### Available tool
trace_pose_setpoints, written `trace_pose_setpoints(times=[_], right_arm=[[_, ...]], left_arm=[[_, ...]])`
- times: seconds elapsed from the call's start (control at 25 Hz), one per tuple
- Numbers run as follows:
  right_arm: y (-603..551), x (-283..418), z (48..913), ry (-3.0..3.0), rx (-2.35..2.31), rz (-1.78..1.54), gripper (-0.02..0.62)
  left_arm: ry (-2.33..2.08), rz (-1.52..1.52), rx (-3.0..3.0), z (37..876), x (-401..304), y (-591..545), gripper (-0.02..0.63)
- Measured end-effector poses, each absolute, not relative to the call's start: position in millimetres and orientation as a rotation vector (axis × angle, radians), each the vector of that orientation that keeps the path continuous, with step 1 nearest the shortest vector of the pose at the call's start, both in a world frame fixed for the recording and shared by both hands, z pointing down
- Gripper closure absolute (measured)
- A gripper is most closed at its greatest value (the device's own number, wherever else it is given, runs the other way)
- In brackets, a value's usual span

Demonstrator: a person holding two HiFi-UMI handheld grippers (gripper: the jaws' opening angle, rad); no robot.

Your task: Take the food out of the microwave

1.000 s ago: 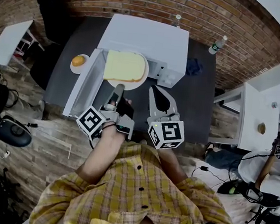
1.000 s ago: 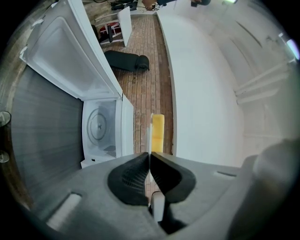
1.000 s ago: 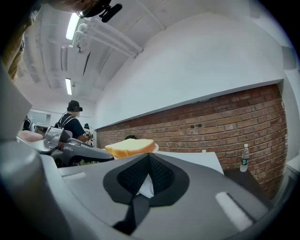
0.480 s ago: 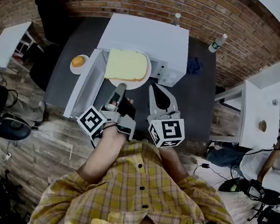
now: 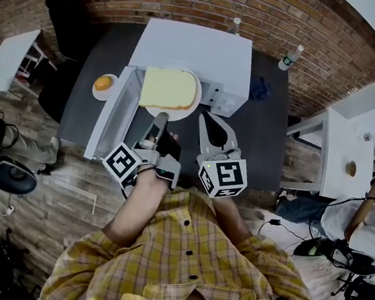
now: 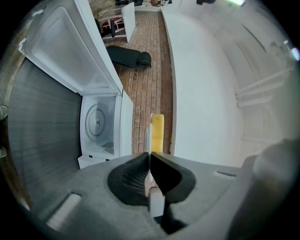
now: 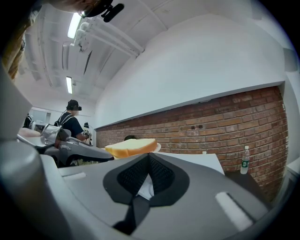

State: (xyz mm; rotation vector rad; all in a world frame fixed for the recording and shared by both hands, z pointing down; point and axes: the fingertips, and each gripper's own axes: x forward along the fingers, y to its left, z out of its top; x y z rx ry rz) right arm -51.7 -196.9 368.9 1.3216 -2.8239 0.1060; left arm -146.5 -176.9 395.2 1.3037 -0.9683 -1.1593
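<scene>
We counted one slice of bread [image 5: 169, 87] on one white plate [image 5: 176, 115], held clear of the cavity in front of the one microwave [image 5: 198, 50], whose door [image 5: 114, 115] stood open to the left. The left claw [image 5: 157, 119] was clamped on the plate's near rim. The right claw [image 7: 149, 155] hung just beside it, its jaws together on nothing. On the dark counter [image 5: 262, 134] we noted one small dish [image 5: 104, 84] holding an orange item beside the door, and two bottles [image 5: 236, 26] [image 5: 290, 59] towards the brick wall.
</scene>
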Motion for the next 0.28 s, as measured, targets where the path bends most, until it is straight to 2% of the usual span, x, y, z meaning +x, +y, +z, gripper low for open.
trace_pose_setpoints(times=[0.28], right_arm=[[-196.4, -55.8, 371.9, -2.824, 1.314, 0.1, 0.594]], left_arm=[[-0.957, -1.158, 1.302, 398.0, -147.1, -176.2, 0.595]])
